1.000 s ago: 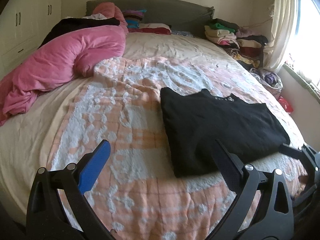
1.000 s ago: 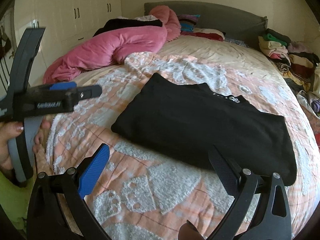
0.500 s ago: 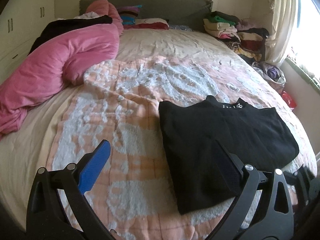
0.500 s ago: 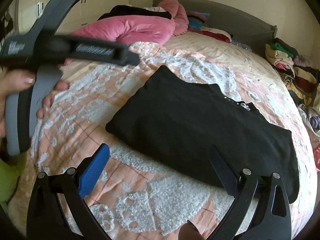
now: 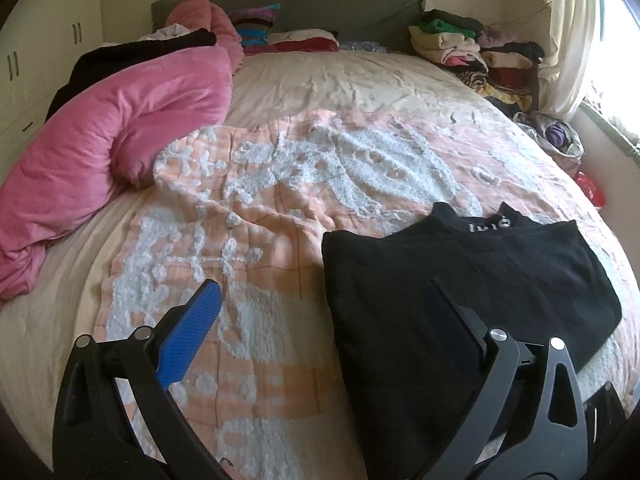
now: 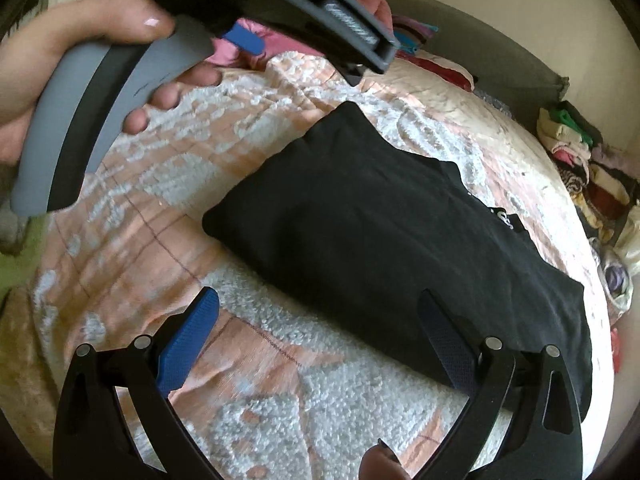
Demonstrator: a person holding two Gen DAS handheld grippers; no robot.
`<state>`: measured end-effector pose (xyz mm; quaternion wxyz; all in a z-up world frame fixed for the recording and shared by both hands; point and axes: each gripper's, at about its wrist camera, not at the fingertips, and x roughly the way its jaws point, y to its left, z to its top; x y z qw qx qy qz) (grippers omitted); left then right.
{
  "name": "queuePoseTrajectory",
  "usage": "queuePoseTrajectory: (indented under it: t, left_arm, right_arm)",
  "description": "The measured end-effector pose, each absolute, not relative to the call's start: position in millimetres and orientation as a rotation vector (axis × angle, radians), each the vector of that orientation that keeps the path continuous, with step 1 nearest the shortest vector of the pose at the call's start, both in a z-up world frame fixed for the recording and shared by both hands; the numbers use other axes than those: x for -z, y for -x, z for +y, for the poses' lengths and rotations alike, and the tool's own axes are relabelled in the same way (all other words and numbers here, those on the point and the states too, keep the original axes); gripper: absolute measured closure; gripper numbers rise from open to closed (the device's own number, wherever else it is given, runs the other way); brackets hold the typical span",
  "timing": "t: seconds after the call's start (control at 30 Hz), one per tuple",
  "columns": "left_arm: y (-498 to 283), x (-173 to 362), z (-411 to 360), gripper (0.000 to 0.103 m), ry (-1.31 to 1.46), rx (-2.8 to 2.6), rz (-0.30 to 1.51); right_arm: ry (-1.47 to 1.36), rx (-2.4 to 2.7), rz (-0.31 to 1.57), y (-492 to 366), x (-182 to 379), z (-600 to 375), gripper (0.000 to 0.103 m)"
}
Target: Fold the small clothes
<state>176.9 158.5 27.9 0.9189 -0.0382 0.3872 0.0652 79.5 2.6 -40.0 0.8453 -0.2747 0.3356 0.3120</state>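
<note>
A black garment (image 5: 460,292), folded into a flat rectangle with white lettering at the collar, lies on the peach and white bedspread (image 5: 280,208); it also shows in the right wrist view (image 6: 380,232). My left gripper (image 5: 324,300) is open and empty, held above the garment's near left edge, its right finger over the cloth. My right gripper (image 6: 320,308) is open and empty above the garment's near edge. The left gripper's body and the hand that holds it (image 6: 120,80) fill the upper left of the right wrist view.
A pink duvet (image 5: 108,136) is bunched at the left of the bed. Folded clothes (image 5: 472,48) are stacked at the far right by the curtain. Pillows and a grey headboard (image 5: 320,4) are at the back. White cupboards (image 5: 24,64) stand at the left.
Both grippers have moved forward over the bed toward the garment, which now sits lower and closer in both views. The left gripper has risen across the right wrist view. Both stay open.
</note>
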Motion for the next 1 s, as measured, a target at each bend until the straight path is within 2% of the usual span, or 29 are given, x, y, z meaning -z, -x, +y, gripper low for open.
queuePoseTrajectory:
  t: [0.7,0.77,0.8,0.87,0.97,1.0]
  left_arm:
    - [-210.8,4.9,183.8,0.009,0.183,-0.140,0.851]
    - [-212.7,9.0,185.2,0.009,0.198,-0.136,0.859]
    - [-213.5,10.7,186.1,0.009,0.206,-0.133,0.862]
    - [-214.2,12.2,187.5,0.009,0.224,-0.131,0.862]
    - [-214.3,12.1,186.5,0.009,0.251,-0.106,0.857]
    - [-214.5,12.2,185.5,0.009,0.253,-0.100,0.857]
  right_arm:
    - [0.779,-0.521,0.583,-116.7,69.2,47.2,0.006]
    - [0.761,-0.506,0.550,-116.5,65.3,43.7,0.013]
    - [0.747,-0.511,0.540,-115.5,62.5,41.0,0.026]
    - [0.712,-0.521,0.533,-113.6,56.8,35.9,0.032]
    - [0.679,-0.536,0.507,-108.2,50.0,28.7,0.053]
    - [0.663,-0.548,0.504,-106.2,47.8,26.8,0.068]
